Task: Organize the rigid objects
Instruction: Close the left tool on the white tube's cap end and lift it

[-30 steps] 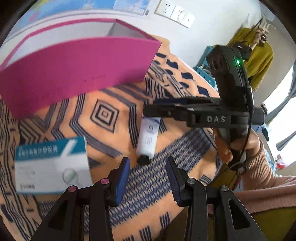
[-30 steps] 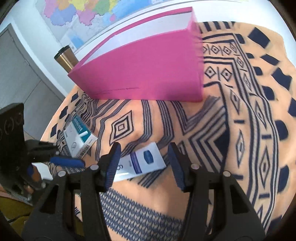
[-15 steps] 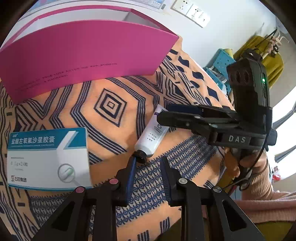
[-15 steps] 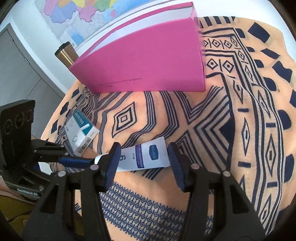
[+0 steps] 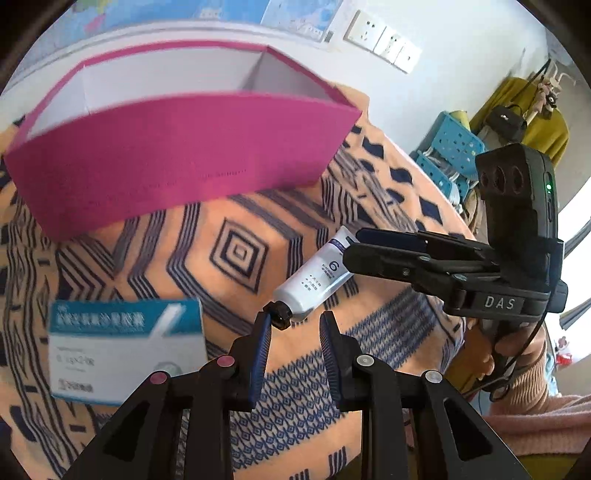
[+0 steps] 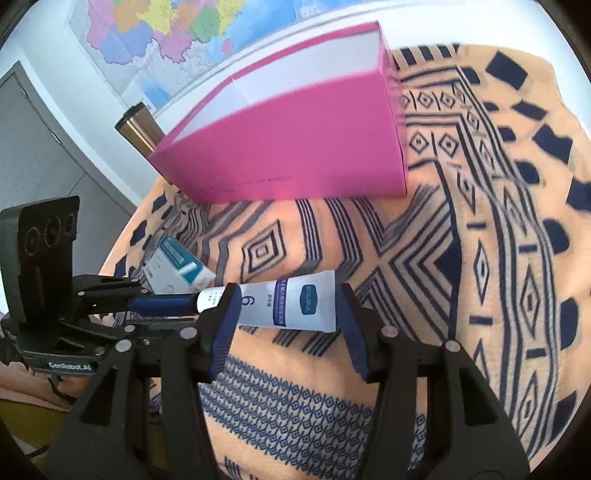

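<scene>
Straddling white tube [image 6: 291, 304], right gripper [image 6: 284, 325] jaws half open, left gripper [image 5: 295, 332] jaws narrowed

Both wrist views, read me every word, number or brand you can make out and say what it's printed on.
"DAS": on the right gripper body, left wrist view.
"GenRobot.AI": on the left gripper body, right wrist view.
"6": on the white tube, upside down in the right wrist view.
Tube logo and small print: too small to read.
Medicine box: blurred Chinese text, unreadable.
Pink box: faint line of print, unreadable.
Wall map: labels too small.
</scene>
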Demonstrator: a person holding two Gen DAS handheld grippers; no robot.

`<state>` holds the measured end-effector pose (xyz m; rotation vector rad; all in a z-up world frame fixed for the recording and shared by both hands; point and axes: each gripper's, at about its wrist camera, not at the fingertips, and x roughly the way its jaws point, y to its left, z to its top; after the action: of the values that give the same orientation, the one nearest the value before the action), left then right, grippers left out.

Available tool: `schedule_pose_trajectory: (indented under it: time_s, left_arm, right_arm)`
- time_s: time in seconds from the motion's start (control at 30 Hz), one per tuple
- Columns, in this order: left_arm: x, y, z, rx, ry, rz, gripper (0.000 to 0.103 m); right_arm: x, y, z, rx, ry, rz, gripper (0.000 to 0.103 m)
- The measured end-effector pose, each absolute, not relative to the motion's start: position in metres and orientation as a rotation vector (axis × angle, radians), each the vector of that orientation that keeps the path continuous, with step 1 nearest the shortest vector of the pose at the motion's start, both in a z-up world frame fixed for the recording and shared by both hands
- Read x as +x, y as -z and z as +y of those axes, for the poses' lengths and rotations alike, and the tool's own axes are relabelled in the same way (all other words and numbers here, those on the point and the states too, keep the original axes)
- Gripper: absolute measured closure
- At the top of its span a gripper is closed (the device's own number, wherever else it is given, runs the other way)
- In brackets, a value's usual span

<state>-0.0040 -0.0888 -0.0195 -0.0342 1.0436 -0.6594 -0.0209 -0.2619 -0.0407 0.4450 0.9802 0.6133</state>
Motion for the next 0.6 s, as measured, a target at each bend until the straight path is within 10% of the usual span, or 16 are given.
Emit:
schedule_pose_trajectory:
  time_s: [0.6]
  left_arm:
    - [0.044, -0.067, -0.094, 0.021, 0.616, 0.803, 0.076]
  right_arm:
    - [0.016, -0.034, -0.279, 0.394, -0.588, 0.768, 0.047]
